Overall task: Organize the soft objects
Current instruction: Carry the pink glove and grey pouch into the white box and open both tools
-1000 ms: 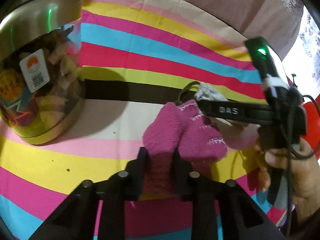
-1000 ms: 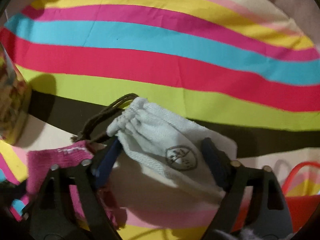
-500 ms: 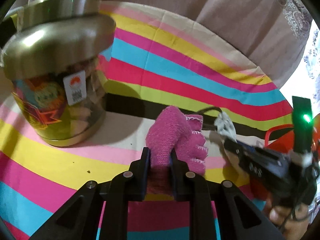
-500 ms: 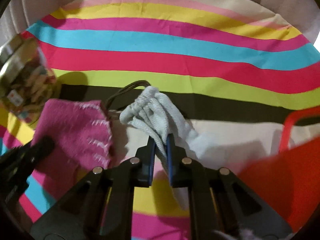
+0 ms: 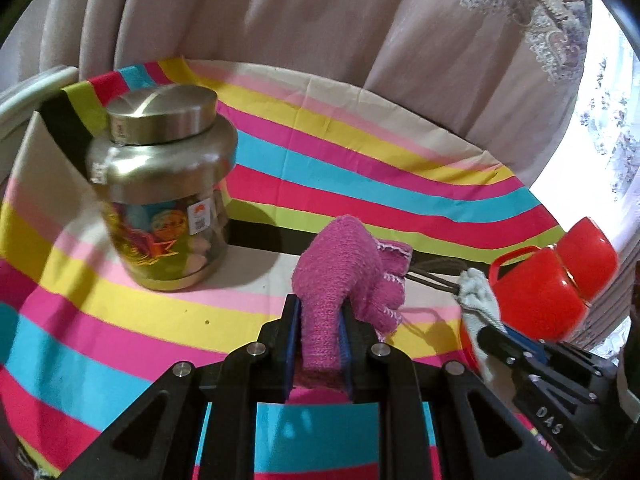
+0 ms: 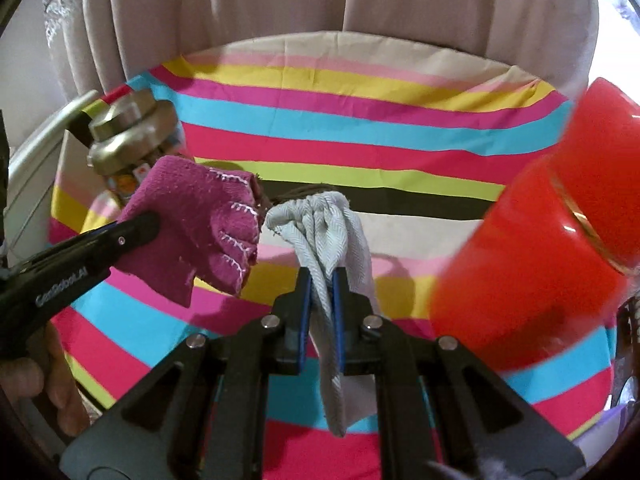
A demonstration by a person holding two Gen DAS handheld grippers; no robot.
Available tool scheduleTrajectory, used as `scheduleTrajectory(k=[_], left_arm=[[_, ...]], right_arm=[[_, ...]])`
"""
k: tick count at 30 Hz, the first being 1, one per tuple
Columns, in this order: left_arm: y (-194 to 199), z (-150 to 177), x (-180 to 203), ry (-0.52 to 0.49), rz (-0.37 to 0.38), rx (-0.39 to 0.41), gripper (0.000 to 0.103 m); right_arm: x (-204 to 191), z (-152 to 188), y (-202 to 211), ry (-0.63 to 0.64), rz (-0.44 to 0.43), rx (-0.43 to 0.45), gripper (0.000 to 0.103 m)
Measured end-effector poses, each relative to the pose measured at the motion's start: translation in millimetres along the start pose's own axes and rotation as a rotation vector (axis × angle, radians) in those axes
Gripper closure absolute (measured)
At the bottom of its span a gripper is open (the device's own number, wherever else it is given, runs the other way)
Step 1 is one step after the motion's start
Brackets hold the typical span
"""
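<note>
My left gripper is clamped on a pink glove, holding it up above the striped cloth. My right gripper is pinched on a grey pouch, also lifted; its dark drawstring trails toward the glove. The two soft things hang just beside each other in mid-air. A red basket sits close on my right, blurred. A lidded jar stands apart on the left. I judge both items picked up but not yet placed; dropping them, probably into the basket, remains.
</note>
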State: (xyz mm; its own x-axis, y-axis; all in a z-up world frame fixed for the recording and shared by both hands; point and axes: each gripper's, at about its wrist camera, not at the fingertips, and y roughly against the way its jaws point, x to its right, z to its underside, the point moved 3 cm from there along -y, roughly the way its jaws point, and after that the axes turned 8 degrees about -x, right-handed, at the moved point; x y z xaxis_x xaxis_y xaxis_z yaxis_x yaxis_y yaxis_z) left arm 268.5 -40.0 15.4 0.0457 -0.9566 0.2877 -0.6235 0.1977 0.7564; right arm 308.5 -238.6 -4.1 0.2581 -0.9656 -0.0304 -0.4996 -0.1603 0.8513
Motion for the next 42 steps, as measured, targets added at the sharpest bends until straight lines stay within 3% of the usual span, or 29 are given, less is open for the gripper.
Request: scheduleTrajectory(k=[11,17,29,35,42], left_arm=[[44,39,-4,0.046,0.017,0.009,0.084],[63,52,16,0.029,0.059,0.018,0.084],[93,96,108,-0.086,0.249,-0.024,0.084],[97,130,169,-0.162,0.367,-0.099,0.084],[94,168,227,-0.245,0.441,-0.189,0.084]], right_arm=[[30,40,52,-0.077,-0.022,0.037,0.09],[56,69,85,-0.116,-0.005,0.052,0.09],[131,147,158,-0.241,0.124,0.078,0.09],[165,185,190,-0.305,0.198,0.085,0.09],[192,220,211,-0.366,0.265,0.079,0.09]])
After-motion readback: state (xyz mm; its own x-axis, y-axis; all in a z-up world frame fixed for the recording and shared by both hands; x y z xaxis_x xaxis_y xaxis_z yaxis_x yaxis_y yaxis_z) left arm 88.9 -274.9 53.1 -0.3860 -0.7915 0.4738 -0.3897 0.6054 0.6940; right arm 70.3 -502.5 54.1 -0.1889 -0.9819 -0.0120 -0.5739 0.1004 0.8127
